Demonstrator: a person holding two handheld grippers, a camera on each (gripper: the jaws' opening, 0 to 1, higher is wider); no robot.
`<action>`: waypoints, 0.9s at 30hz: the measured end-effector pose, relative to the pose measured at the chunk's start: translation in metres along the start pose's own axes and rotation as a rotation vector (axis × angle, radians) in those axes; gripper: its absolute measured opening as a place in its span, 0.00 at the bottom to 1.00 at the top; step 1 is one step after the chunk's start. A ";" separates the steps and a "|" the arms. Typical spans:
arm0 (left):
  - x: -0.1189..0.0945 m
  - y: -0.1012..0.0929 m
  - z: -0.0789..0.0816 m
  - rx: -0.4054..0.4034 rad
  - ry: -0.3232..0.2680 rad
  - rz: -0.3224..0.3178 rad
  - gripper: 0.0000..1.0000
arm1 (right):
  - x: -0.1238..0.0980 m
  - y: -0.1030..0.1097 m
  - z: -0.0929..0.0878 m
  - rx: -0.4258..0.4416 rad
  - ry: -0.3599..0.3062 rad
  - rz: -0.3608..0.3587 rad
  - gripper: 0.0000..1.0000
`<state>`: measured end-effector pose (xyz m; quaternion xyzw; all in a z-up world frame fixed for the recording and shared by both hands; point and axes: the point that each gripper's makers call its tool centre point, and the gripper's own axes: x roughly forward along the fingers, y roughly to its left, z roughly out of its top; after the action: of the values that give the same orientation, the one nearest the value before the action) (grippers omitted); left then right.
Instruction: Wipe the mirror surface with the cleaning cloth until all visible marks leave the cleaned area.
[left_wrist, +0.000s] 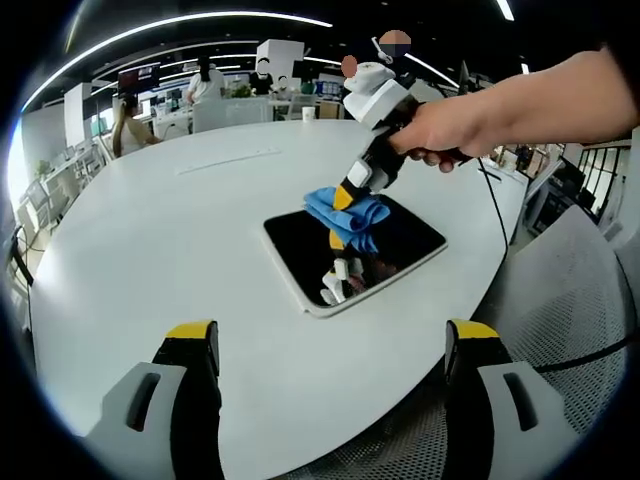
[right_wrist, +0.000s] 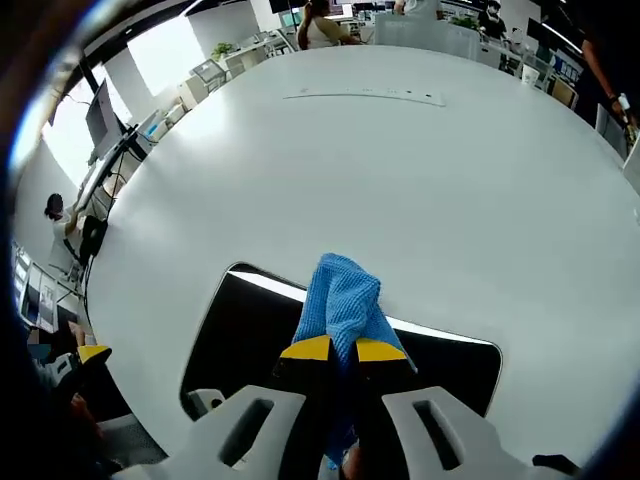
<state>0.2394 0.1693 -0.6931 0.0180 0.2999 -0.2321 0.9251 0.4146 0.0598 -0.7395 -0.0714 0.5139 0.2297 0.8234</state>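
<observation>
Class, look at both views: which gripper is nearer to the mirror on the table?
Right. The right gripper is over the mirror, pressing the blue cloth onto it. The left gripper is open, back near the table edge.

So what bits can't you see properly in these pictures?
- Mirror under the blue cloth, right gripper view: cloth and right gripper cover it, so marks there stay unknown.
- Mirror surface, left gripper view: dark reflections hide any smudges.
- Left gripper: its lower body is cut off by the picture's bottom edge.
- People far behind the table: too small.
</observation>
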 end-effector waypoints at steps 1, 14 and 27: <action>0.000 0.000 0.000 0.000 -0.001 0.000 0.92 | 0.000 0.000 0.001 0.001 0.000 -0.002 0.01; 0.000 0.001 0.000 -0.005 -0.005 0.000 0.92 | 0.002 -0.001 0.000 -0.009 0.003 0.001 0.01; 0.000 0.000 0.000 -0.003 -0.003 -0.001 0.92 | -0.001 -0.014 -0.002 -0.010 0.004 -0.021 0.01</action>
<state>0.2397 0.1694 -0.6931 0.0160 0.2990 -0.2321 0.9255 0.4189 0.0459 -0.7411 -0.0814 0.5136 0.2235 0.8244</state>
